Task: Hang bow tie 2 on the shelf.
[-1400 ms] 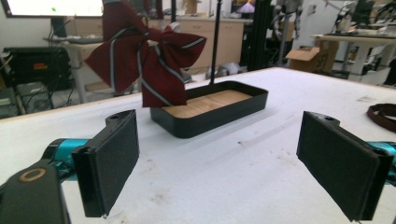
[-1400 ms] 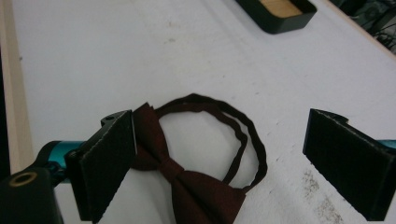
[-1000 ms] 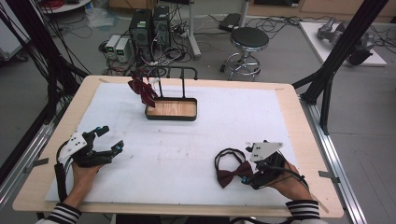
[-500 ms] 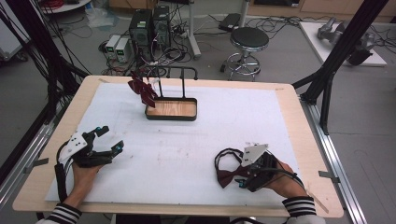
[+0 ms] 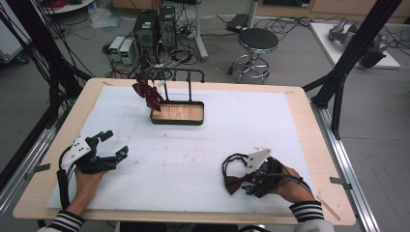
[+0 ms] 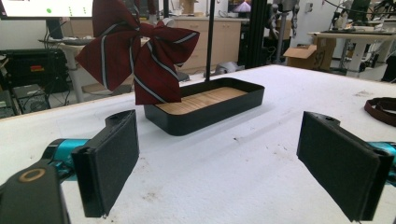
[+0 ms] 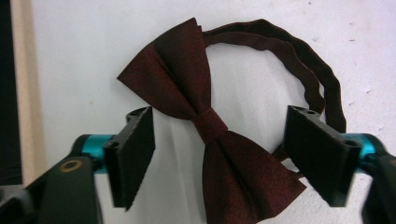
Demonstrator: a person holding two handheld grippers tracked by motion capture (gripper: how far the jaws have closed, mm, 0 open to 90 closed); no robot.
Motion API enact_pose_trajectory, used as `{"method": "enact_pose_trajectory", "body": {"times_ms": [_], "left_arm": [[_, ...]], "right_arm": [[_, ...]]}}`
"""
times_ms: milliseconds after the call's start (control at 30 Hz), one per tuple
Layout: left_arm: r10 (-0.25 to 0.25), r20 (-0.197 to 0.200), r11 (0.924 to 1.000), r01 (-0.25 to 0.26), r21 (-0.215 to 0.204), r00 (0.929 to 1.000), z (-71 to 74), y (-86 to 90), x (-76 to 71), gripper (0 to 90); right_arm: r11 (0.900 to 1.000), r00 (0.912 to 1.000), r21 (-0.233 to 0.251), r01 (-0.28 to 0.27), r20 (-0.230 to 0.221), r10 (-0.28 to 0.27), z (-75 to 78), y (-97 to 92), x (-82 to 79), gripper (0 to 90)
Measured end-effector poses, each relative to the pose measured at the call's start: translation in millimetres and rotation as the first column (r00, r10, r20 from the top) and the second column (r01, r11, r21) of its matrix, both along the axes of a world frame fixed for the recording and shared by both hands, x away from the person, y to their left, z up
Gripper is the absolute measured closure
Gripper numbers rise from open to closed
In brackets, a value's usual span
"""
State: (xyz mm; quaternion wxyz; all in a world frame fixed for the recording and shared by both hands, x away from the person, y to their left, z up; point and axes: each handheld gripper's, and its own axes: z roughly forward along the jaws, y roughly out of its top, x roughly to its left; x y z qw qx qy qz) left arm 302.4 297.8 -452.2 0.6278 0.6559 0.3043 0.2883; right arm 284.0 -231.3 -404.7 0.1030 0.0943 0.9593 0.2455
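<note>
High view: right tongs [image 5: 245, 182] at the dark red bow tie [image 5: 235, 182] lying on the surface [image 5: 193, 154]. Left tongs [image 5: 110, 145] apart, empty.

Left gripper view: ahead, black tray [image 6: 205, 109] with bare wood floor; striped bow [image 6: 140, 56] hangs over it.

Right gripper view: jaws have just been closing, straddle the tie's knot, no contact.

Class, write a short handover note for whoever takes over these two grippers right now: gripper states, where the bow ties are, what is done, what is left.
Right gripper: jaws have just been closing, astride the plain bow tie flat on the table near the front edge; pads not yet touching.
Left gripper: open, nothing between its jaws.
Striped bow tie already hangs on the rack over the tray.
Left: grip the plain tie, probably hang it there.
</note>
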Motion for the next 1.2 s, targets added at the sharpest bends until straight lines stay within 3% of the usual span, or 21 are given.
{"method": "enact_pose_trajectory", "body": {"times_ms": [100,600,833,1033,1200], "left_arm": [[0.001,0.0,1.0,-0.001,0.002,1.0,0.0,-0.3,-0.1,13.4],[0.004,0.001,1.0,-0.004,0.002,1.0,0.0,-0.5,-0.2,13.4],[0.004,-0.001,1.0,-0.004,0.002,1.0,0.0,-0.2,-0.1,13.4],[0.004,0.0,1.0,-0.004,0.002,1.0,0.0,-0.5,-0.2,13.4],[0.004,0.0,1.0,-0.004,0.003,1.0,0.0,-0.3,-0.1,13.5]], "right_arm": [[0.9998,0.9999,-0.01,-0.015,0.003,0.015,-1.5,2.3,-0.1,35.5],[0.9966,0.9988,-0.067,-0.049,-0.007,0.048,-4.5,6.1,0.6,48.0],[0.995,0.9981,-0.079,-0.061,-0.002,0.061,-5.3,7.7,1.8,48.9],[0.9901,0.997,-0.117,-0.077,0.001,0.078,-5.3,12.0,2.8,49.3],[0.9881,0.9964,-0.129,-0.085,-0.006,0.084,-6.7,12.2,3.0,56.2]]}}
